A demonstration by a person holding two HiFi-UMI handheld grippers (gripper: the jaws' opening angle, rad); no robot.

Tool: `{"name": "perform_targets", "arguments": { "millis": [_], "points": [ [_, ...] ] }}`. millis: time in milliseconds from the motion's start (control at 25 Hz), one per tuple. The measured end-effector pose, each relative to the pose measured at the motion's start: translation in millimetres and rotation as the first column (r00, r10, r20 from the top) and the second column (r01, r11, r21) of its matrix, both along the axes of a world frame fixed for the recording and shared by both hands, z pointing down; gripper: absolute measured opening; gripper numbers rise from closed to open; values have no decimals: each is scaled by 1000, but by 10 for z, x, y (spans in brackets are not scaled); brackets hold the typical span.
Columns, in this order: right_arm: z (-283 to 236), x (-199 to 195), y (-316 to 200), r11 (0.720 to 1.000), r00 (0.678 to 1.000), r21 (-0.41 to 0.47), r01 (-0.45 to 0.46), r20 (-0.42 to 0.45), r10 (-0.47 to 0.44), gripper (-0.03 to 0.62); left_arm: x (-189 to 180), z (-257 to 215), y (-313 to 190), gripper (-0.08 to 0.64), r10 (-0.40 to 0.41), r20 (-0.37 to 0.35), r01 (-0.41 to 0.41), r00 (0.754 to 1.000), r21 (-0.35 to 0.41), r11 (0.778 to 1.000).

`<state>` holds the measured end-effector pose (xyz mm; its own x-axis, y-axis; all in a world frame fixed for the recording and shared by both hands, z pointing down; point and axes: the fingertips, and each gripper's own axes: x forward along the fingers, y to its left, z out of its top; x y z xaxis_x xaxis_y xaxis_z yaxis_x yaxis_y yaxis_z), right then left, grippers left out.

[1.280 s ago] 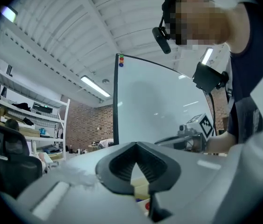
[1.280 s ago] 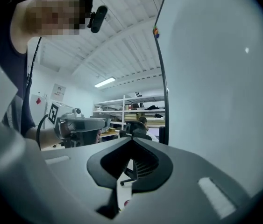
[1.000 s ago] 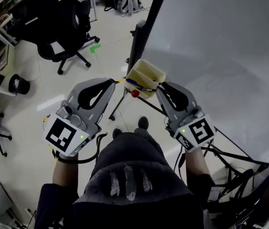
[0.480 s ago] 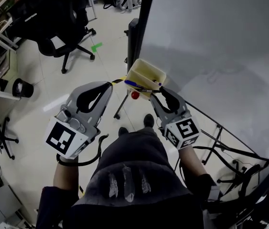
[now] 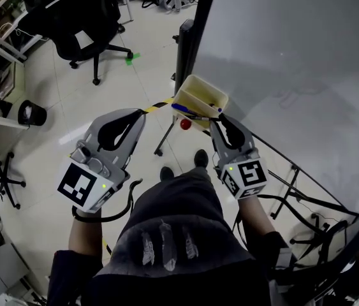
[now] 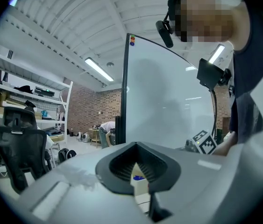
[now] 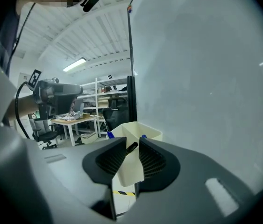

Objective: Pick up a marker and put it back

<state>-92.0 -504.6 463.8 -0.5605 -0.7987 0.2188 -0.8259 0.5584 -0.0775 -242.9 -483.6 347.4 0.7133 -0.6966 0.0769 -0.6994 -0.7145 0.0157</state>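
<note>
A cream tray [image 5: 202, 98] hangs on the whiteboard's left edge. A blue-capped marker [image 5: 184, 111] lies along its front compartment. My right gripper [image 5: 220, 120] is at the tray's near right corner. In the right gripper view the tray [image 7: 132, 169] shows through the gap between the jaws. A dark marker end [image 7: 131, 147] sits between the fingertips of the right gripper [image 7: 132, 146]. Those jaws have just been closing, and a gap still shows between them. My left gripper [image 5: 141, 113] hovers left of the tray, tips together and empty. Past the left gripper [image 6: 135, 144] a piece of the tray [image 6: 140, 183] is visible.
The whiteboard [image 5: 294, 56] fills the right side, its stand legs [image 5: 165, 136] below the tray. A red magnet [image 5: 185, 124] sits under the tray. An office chair [image 5: 87, 37], a black bin [image 5: 29, 112] and shelving stand on the floor to the left.
My right gripper has sunk and moved in close to the tray's front, its tips now at the marker's end. The left gripper has barely shifted.
</note>
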Motion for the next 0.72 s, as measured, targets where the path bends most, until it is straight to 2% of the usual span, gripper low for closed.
{"name": "perform_targets", "arguments": {
  "millis": [120, 320, 720],
  "points": [
    [2, -20, -11, 1000, 1000, 10, 4, -17, -4, 55, -32, 21, -10, 6, -5, -5, 5, 1000, -2, 1000],
    [-43, -193, -1, 997, 998, 37, 61, -23, -60, 37, -59, 45, -6, 6, -13, -14, 13, 1000, -1, 1000],
    [-389, -235, 27, 989, 992, 83, 125, -36, -123, 32, -100, 59, -26, 6, -26, -35, 26, 999, -2, 1000]
  ]
}}
